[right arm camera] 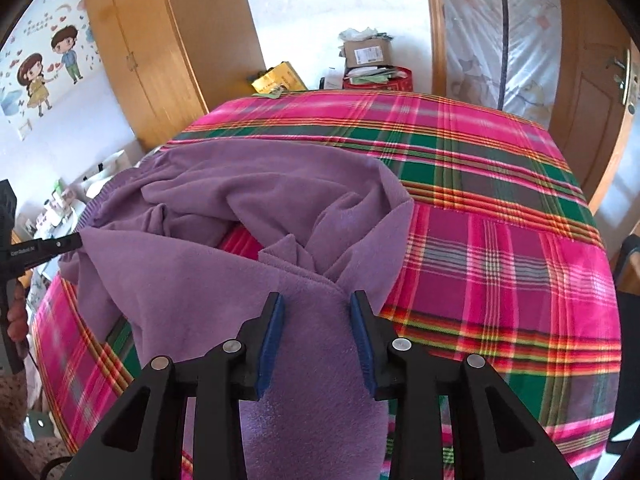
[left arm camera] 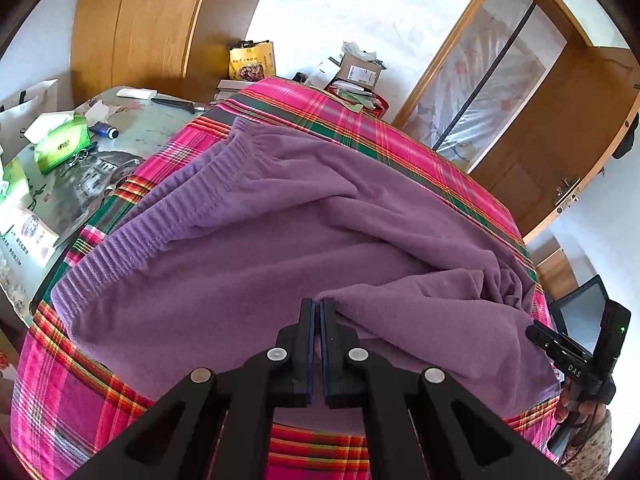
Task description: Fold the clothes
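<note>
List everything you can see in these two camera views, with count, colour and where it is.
purple garment: one, purple, spread rumpled on the plaid sheet
plaid sheet: one, pink, green and red, covering the bed
wardrobe: one, brown wood, behind the bed at left
door: one, brown wood, right of the bed
cardboard box: one, brown, past the far edge of the bed
yellow bag: one, yellow, past the far edge
tissue pack: one, green, on the side table
left gripper: black, shut on the garment's edge
right gripper: black, open around a bunch of garment
</note>
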Available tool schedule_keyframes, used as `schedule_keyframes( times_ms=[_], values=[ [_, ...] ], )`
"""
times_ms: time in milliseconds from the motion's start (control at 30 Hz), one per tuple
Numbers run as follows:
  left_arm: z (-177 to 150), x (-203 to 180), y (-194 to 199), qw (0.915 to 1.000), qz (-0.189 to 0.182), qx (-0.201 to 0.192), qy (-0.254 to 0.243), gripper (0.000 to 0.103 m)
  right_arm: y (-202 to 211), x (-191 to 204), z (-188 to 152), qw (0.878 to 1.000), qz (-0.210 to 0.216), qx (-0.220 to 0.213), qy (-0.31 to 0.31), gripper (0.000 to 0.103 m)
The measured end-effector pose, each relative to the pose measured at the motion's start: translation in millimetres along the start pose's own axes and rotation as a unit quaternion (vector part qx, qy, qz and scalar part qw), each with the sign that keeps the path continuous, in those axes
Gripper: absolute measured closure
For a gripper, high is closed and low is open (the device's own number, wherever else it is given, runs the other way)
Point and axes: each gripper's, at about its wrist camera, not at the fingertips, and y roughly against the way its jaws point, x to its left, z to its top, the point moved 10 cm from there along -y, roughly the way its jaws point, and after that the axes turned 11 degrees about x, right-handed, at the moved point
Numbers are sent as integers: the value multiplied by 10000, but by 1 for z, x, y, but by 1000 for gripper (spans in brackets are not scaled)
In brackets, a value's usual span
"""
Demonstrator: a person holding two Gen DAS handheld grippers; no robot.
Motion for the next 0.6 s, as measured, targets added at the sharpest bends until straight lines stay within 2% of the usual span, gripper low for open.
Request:
schedule_keyframes(
  times_ms=[33,100,200,600],
  values=[
    [0,0,0,10000,4,16,-1,100,1,2,-2,9999,-95,-26,66,71],
    [-1,1,-1,10000,-3,34,8,100,4,7,-5,9991,-331,-86,245,84],
    [-2,0,0,10000,-14,37,-1,100,12,16,-9,9964,-623,-214,533,90],
    [-9,-14,13,9998,-150,-17,-154,100,52,17,-18,9916,-994,-705,429,92]
  ],
)
